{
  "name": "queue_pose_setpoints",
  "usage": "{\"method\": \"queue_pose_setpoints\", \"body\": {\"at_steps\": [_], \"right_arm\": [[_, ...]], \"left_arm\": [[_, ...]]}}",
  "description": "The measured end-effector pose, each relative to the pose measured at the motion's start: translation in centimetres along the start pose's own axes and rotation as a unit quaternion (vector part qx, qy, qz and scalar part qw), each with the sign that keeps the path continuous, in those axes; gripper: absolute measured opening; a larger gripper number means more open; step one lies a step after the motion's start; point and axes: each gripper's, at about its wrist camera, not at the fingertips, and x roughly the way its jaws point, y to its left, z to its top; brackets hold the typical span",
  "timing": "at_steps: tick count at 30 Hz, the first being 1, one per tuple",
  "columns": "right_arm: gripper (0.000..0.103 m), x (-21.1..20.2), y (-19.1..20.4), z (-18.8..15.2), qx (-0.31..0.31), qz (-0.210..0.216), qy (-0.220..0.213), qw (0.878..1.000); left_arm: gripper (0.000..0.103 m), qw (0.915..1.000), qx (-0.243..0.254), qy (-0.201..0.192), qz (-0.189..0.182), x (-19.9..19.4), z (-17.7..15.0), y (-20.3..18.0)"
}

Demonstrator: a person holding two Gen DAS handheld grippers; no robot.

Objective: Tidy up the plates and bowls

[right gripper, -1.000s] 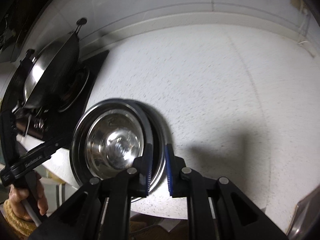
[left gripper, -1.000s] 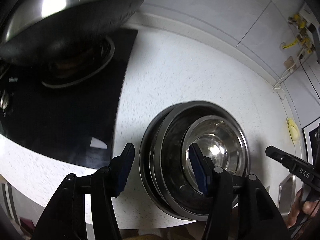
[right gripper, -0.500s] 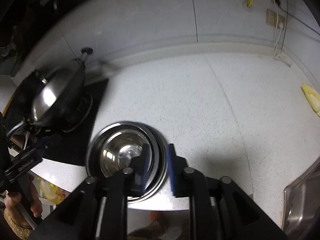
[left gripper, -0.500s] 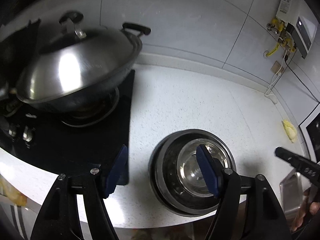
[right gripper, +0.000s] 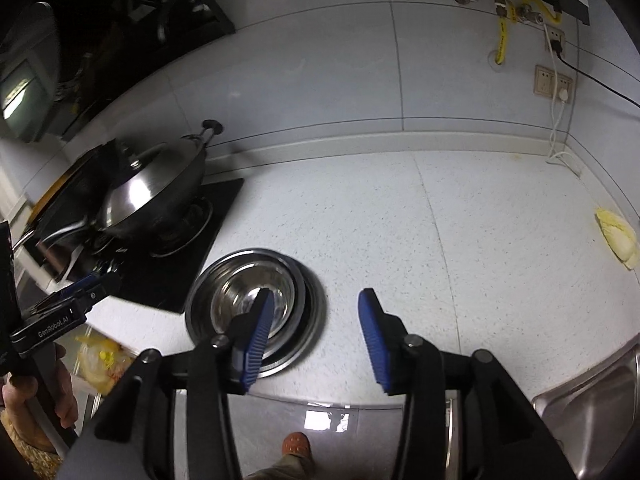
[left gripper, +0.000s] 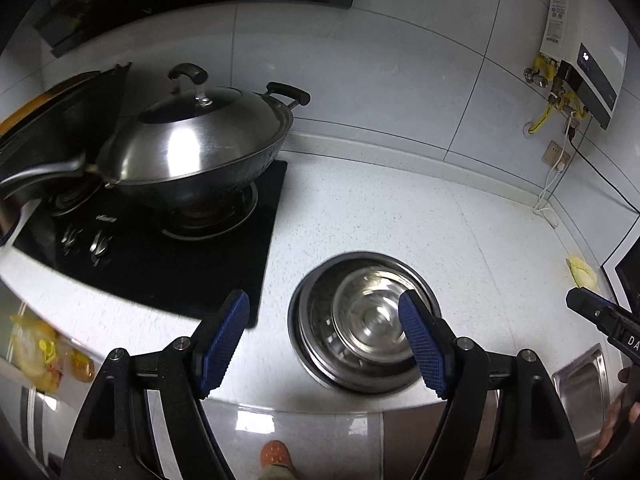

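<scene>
A steel bowl sits nested in a stack of steel plates on the white counter near its front edge. The stack also shows in the right wrist view, with the bowl inside it. My left gripper is open and empty, held above and in front of the stack. My right gripper is open and empty, held above the counter just right of the stack. Nothing is held.
A lidded steel wok stands on the black gas hob at the left. A steel sink lies at the right. A yellow cloth lies on the counter at the far right. The counter's front edge is close.
Both grippers have pulled back and up from the stack. My right gripper, nearly shut by the plate rim before, has opened wide. The stack has stayed in place.
</scene>
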Motion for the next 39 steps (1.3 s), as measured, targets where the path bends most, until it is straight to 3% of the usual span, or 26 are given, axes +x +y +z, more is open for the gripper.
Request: {"method": "queue_pose_setpoints", "body": {"at_steps": [6,12,14,17,29,39], "right_arm": [[0.043,-2.9,-1.2,-1.4,-0.027,0.009,-0.019,0.999],[0.044,-4.4,-0.7,-2.8,-0.027,0.003,-0.018,0.999],[0.053,-4.9,-0.1,-3.5,-0.026,-0.005,-0.016,1.000],[0.058,-5.7,1.0,-4.5,-0.015,-0.008,-0.018,1.000],[0.058,-10.3,4.3,-7.7,0.030,-0.058,-0.048,0.997],[0.058,-11.5,4.0,-7.9,0.024,-0.049,-0.057,0.997]], "left_arm": [[0.082,0.9997,0.002,-0.020,0.018,-3.5,-1.9,-1.5],[0.084,0.9988,0.018,-0.041,0.019,-5.6,-1.9,-1.4],[0.085,0.9982,0.026,-0.049,0.022,-6.1,-1.8,-1.0],[0.085,0.9976,0.042,-0.051,0.018,-6.7,-1.9,0.0],[0.087,0.9941,0.082,-0.067,-0.024,-7.9,-2.3,1.8],[0.087,0.9931,0.075,-0.091,-0.001,-9.9,-2.6,1.4]]}}
